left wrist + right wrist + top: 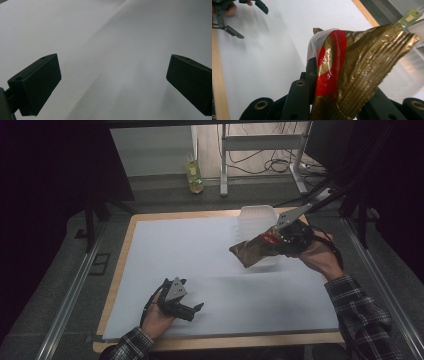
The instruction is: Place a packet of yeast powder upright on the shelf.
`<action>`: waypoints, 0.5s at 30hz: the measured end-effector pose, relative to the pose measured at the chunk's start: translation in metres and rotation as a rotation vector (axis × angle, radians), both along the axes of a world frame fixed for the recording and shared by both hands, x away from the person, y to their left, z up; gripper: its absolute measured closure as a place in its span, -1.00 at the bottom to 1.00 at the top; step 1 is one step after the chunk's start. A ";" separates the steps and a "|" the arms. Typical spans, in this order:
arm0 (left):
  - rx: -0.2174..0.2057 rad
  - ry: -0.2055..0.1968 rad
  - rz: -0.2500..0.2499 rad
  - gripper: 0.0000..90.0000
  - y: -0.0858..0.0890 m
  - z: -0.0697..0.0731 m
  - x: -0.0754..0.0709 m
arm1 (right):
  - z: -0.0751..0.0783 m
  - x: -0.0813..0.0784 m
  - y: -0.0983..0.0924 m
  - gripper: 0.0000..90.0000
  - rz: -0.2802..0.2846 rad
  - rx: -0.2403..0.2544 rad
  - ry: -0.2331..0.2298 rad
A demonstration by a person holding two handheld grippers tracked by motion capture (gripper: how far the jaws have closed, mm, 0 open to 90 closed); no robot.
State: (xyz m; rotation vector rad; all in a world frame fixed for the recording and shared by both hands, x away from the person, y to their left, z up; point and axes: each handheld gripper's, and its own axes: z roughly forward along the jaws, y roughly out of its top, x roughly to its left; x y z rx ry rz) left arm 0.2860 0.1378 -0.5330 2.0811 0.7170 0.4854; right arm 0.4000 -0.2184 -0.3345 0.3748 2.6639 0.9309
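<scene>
The big white worktop (pixel 210 270) has a clear plastic tub (pixel 257 220) at its far edge, and the tub looks like the place for the bag. The right claw (pixel 272 240) is pinched tight on a shiny gold and red bag (pixel 252 251), held up in the air just beside the tub, so picking up is done and dropping in is left. The left claw (pixel 192 310) rests low near the front, wide open, holding nothing.

Left tongs (pixel 192 309) low, jaws spread wide, right tongs (pixel 270 241) raised, jaws clamped together.
</scene>
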 end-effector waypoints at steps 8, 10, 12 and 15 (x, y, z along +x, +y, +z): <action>0.008 0.003 -0.009 -1.00 0.000 0.000 0.000 | 0.020 0.015 -0.004 0.62 -0.006 -0.030 -0.057; 0.007 0.003 -0.009 -1.00 0.000 0.000 0.000 | 0.023 0.017 -0.005 0.62 -0.002 -0.031 -0.066; 0.007 0.005 -0.010 -1.00 0.000 0.000 0.000 | 0.030 0.021 -0.007 0.62 -0.006 -0.036 -0.078; 0.006 0.005 -0.012 -1.00 0.000 0.000 0.000 | 0.036 0.027 -0.009 0.62 -0.012 -0.042 -0.103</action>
